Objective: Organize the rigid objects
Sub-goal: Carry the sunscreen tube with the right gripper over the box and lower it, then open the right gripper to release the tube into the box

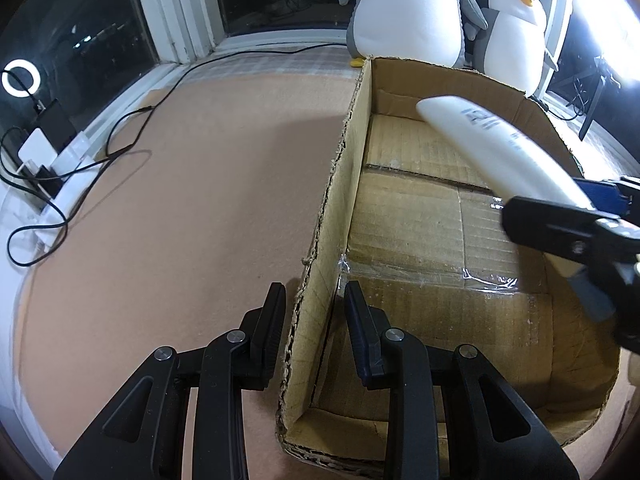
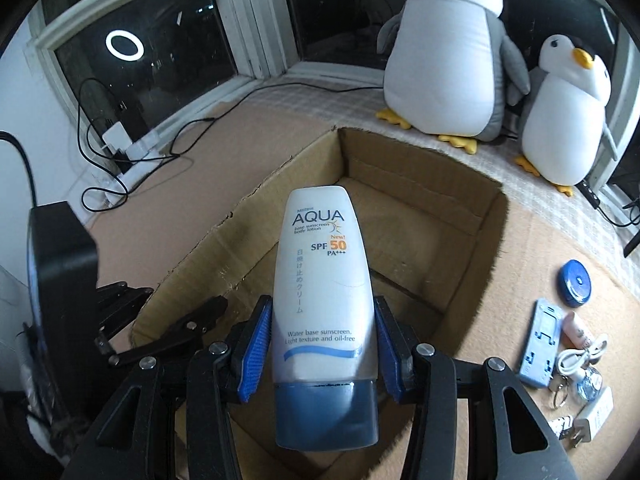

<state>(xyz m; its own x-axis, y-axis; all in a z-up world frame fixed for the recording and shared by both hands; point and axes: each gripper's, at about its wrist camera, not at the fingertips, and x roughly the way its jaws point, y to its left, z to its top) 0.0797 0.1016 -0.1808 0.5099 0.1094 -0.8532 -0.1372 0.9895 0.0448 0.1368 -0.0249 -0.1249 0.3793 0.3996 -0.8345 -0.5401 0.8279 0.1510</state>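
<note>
My right gripper (image 2: 323, 310) is shut on a white sunscreen tube (image 2: 325, 280) with a blue cap, held over the open cardboard box (image 2: 472, 216). In the left wrist view the tube (image 1: 500, 152) hangs over the box interior, held by the right gripper (image 1: 560, 220). My left gripper (image 1: 314, 294) is open, its fingers straddling the box's left wall (image 1: 340, 200) without pinching it. The box (image 1: 440, 240) holds nothing inside.
Two plush penguins (image 2: 444, 48) (image 2: 568, 112) stand behind the box. Right of the box lie a blue round case (image 2: 576, 282), a light-blue stand (image 2: 540, 344), a small tube, a cable and a charger (image 2: 592, 412). A power strip with cables (image 1: 48, 168) sits at the left window.
</note>
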